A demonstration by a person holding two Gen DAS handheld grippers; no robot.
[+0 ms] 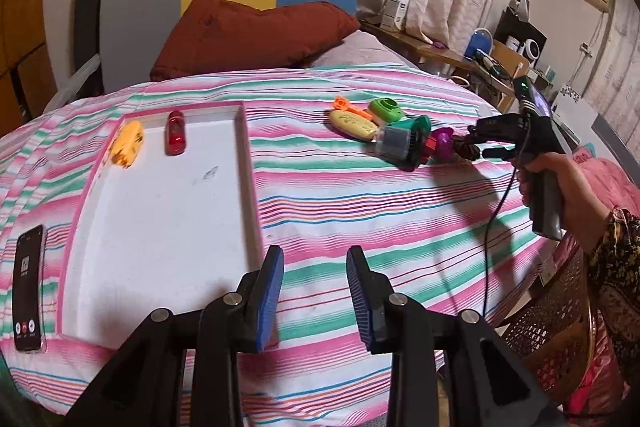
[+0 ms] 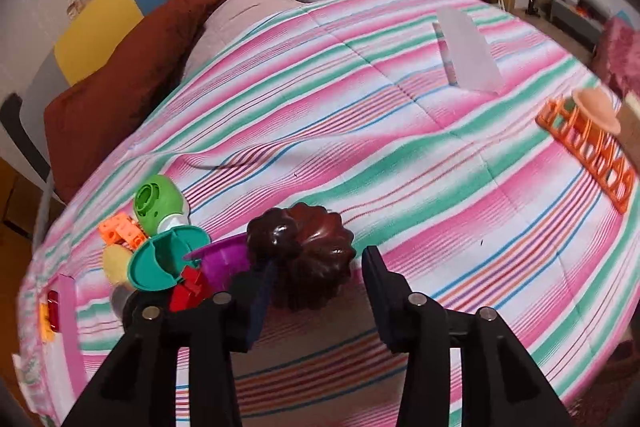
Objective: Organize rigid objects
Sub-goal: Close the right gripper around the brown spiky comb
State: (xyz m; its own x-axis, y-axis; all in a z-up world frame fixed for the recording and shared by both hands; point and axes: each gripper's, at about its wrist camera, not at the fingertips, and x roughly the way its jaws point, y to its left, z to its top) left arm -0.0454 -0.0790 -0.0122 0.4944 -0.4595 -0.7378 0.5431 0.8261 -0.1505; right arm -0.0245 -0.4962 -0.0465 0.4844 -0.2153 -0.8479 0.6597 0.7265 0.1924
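Noting the dark brown fluted plastic cake mould [image 2: 308, 255] lying on the striped pink-green-white bed cover [image 2: 360, 87], at the near end of the toy cluster. Sitting directly ahead of the right tool [image 2: 316, 267], partly between its jaws, hugging the left pad [image 2: 264, 291]; right pad standing clear of it. Jaws parted, gripping nothing as far as visible. No clear long axis: round, ribbed, so approaching from any side seeming workable. Purple plastic cup [image 2: 222, 259], teal plastic lid [image 2: 168, 259] and red block [image 2: 188, 291] crowding just left of the mould. Left tool [image 1: 316, 291] hanging part-open and empty, well apart from the mould, beside the white rectangular tray [image 1: 168, 219]. Right hand [image 1: 568, 187] judged nearer.
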